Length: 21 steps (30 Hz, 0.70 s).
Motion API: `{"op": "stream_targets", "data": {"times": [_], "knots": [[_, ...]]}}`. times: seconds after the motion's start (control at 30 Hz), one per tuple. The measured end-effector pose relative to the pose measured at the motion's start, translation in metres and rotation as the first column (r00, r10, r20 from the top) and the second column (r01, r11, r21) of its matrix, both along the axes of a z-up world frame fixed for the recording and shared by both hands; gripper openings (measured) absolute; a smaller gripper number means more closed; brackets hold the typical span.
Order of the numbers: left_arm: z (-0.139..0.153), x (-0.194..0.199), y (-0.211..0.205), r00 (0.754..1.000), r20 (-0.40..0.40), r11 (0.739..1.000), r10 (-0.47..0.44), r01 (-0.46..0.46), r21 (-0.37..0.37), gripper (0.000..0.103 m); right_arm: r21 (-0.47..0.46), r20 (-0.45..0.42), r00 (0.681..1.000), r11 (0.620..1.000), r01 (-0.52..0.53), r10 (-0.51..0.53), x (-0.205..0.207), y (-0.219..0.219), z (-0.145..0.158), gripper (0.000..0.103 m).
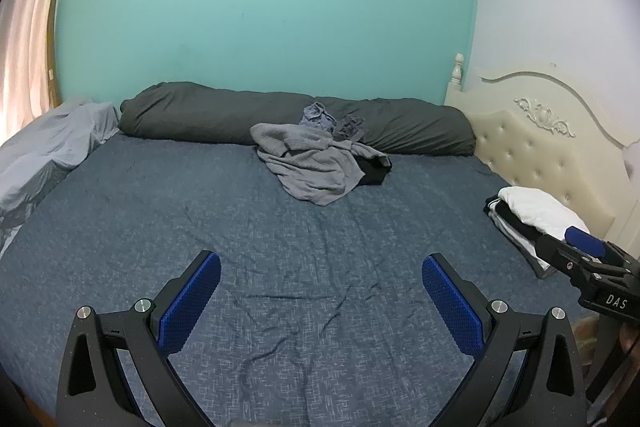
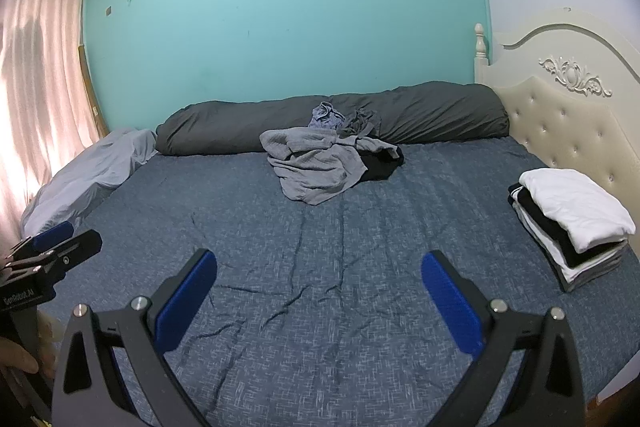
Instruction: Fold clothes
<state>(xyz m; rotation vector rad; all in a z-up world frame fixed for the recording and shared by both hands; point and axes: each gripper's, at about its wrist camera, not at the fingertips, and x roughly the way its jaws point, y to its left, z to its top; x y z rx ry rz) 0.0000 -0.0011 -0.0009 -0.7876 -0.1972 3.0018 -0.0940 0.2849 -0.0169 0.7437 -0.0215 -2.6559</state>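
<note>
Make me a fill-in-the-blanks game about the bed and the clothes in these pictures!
1. The folded garment on top of the neat stack is coloured ____.
2. The unfolded pile of clothes lies just in front of the long dark grey ____.
3. Both the left gripper and the right gripper have their jaws ____.
4. The neat stack sits beside the cream ____, on the blue bedsheet.

Missing words: white; pillow; open; headboard

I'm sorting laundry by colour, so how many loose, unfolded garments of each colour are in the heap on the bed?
Grey garment: 1
Blue-lavender garment: 1
Dark grey garment: 1
Black garment: 1
Total: 4 visible; more may be hidden beneath. The folded stack is not counted.
</note>
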Motion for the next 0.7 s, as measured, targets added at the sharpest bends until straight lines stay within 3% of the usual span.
{"op": "stream_targets", "data": {"times": [0.7], "knots": [[-0.013,0.000,-0.017,1.000,-0.011,1.000,0.004,-0.004,0.026,0.103,0.003,0.013,1.000,1.000,-0.001,0.001,-0.006,-0.005,-0.018,0.103]]}}
